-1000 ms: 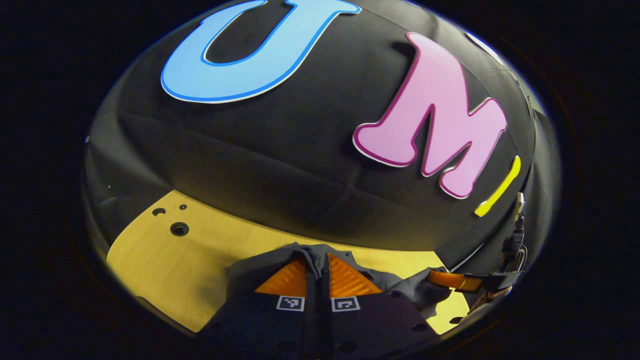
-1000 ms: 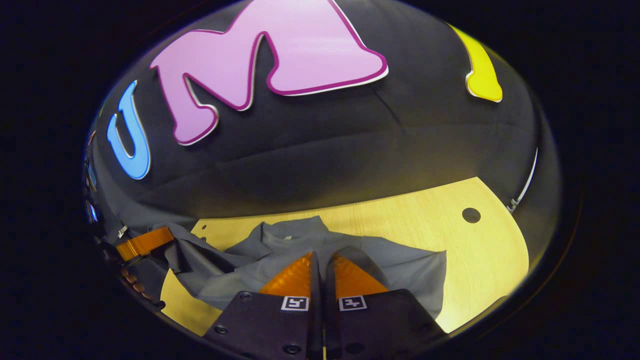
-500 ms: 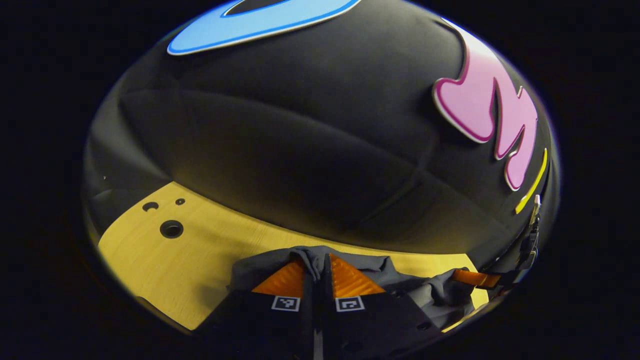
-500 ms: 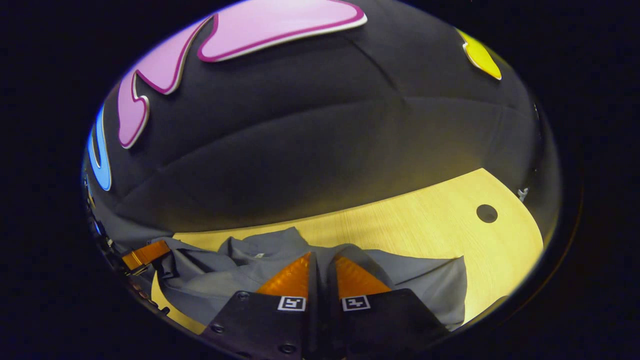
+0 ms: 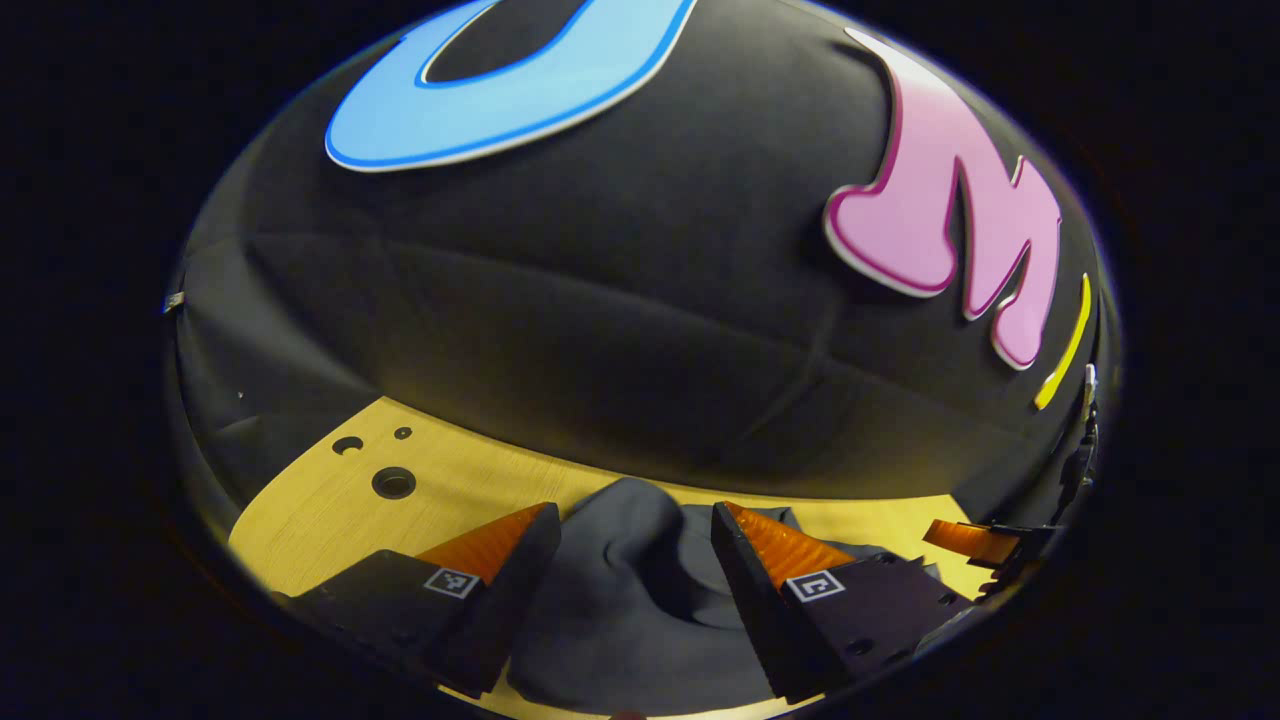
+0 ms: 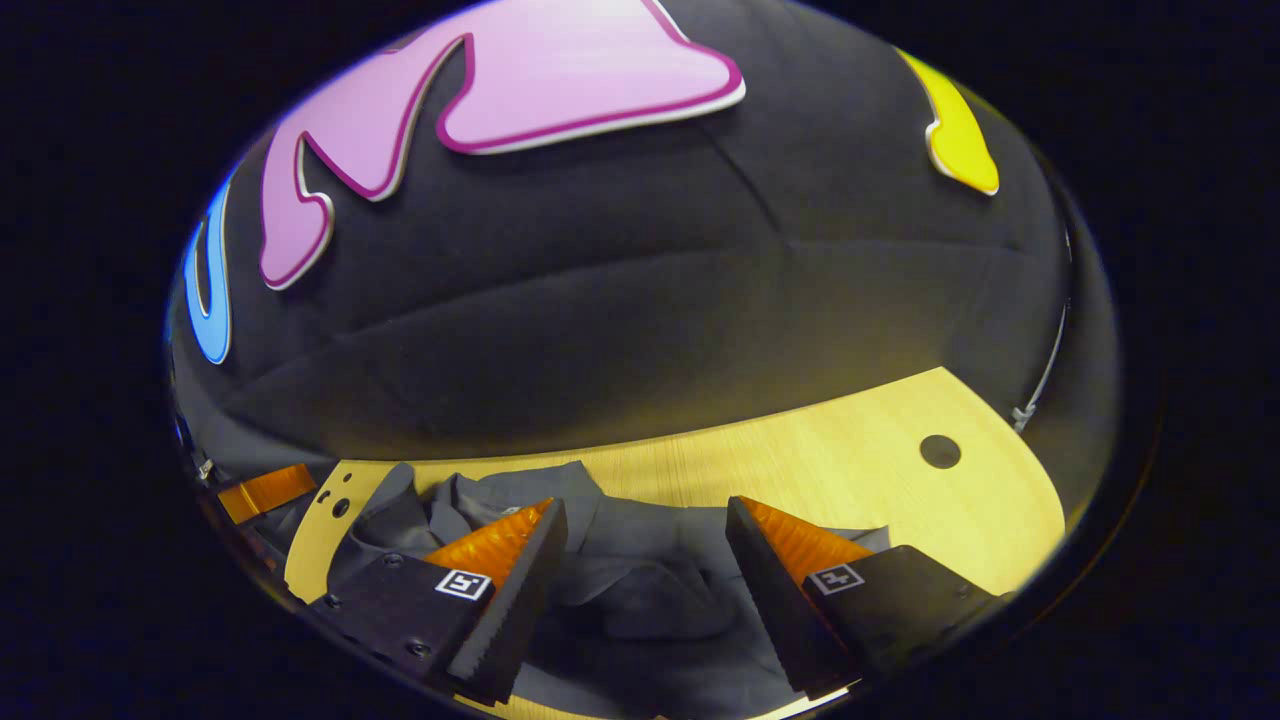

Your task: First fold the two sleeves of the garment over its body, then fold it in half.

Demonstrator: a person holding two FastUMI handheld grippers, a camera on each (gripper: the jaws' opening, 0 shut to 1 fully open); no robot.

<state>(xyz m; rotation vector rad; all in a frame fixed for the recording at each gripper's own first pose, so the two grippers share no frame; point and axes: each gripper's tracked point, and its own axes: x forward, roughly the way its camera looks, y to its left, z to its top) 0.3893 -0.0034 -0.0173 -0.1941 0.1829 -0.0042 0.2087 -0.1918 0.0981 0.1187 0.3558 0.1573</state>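
With the left gripper (image 5: 630, 545) and right gripper (image 6: 645, 545) both spread wide, gripping nothing, above the rumpled grey fabric garment (image 5: 640, 600) on the light wooden counter (image 6: 820, 460), the apparently uneven layers may slip, spoiling the fold.

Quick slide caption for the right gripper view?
Right hand-held gripper open above the rumpled grey garment on the wooden table.

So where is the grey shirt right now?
The crumpled grey shirt lies on the pale wooden table, between the spread fingers of both grippers, near the black cloth wall.
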